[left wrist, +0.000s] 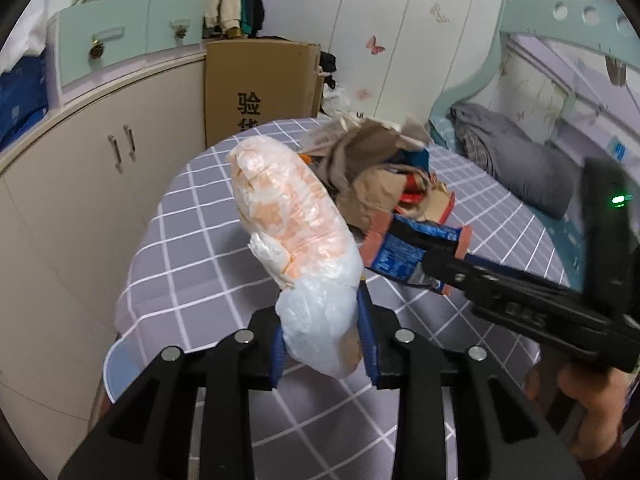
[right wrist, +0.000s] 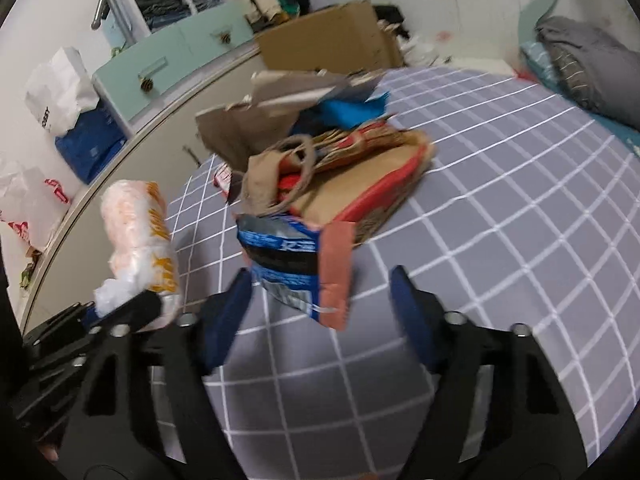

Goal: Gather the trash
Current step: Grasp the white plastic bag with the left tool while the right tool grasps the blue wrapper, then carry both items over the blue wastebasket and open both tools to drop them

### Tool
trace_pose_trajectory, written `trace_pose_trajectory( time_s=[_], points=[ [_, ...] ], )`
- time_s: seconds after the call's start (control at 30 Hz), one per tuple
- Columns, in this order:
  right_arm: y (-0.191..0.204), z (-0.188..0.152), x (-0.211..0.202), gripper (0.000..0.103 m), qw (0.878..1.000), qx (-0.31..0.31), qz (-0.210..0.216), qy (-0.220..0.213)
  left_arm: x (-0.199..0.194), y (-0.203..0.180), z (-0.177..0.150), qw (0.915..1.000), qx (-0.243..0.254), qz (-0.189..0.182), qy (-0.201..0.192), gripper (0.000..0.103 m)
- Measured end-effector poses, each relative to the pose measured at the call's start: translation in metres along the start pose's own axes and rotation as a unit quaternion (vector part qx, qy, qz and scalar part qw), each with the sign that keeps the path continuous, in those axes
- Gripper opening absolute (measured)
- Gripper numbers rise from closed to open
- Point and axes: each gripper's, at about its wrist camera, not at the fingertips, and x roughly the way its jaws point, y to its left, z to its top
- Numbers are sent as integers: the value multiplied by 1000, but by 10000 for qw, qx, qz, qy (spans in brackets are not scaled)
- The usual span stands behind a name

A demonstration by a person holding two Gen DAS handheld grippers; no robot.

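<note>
A white and orange plastic bag (left wrist: 288, 208) stands up between the blue pads of my left gripper (left wrist: 322, 340), which is shut on its lower white end. The same plastic bag (right wrist: 136, 224) and left gripper (right wrist: 132, 308) show at the left of the right wrist view. A pile of crumpled brown paper bags (right wrist: 360, 176) lies on the round table. A blue snack packet (right wrist: 288, 264) sticks out of the pile between the fingers of my right gripper (right wrist: 320, 312). The left pad touches it and the right pad stands apart, so that gripper is open. The right gripper (left wrist: 434, 260) reaches the packet (left wrist: 404, 252) from the right.
The table has a grey checked cloth (right wrist: 500, 240). Behind it stand a cardboard box (left wrist: 260, 84) and curved beige cabinets (left wrist: 80, 184). A bed with a grey blanket (left wrist: 516, 160) lies to the right. A hand (left wrist: 592, 412) holds the right gripper's handle.
</note>
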Motion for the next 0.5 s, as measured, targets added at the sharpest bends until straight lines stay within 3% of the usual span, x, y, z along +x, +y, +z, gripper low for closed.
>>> trace_pose_trajectory(
  time_s=[0.07,0.2,0.37,0.5],
  points=[
    [4,3,6,40,9999,-89,16,86,-3,7,0,10000,-67,44,3,30],
    [14,-2,-3,20,9994,-307,-143,4,-10,22,-6,9998,-182,37,-19,30],
    [41,-20,-30,16,9974,-606,-316,-234,-23,50,-16,9996,-241,55,-109,30],
    [99,-29,-40,16,9925,-1150,32,-408,-38,80,-23,9987,-433,130,-229,30]
  ],
)
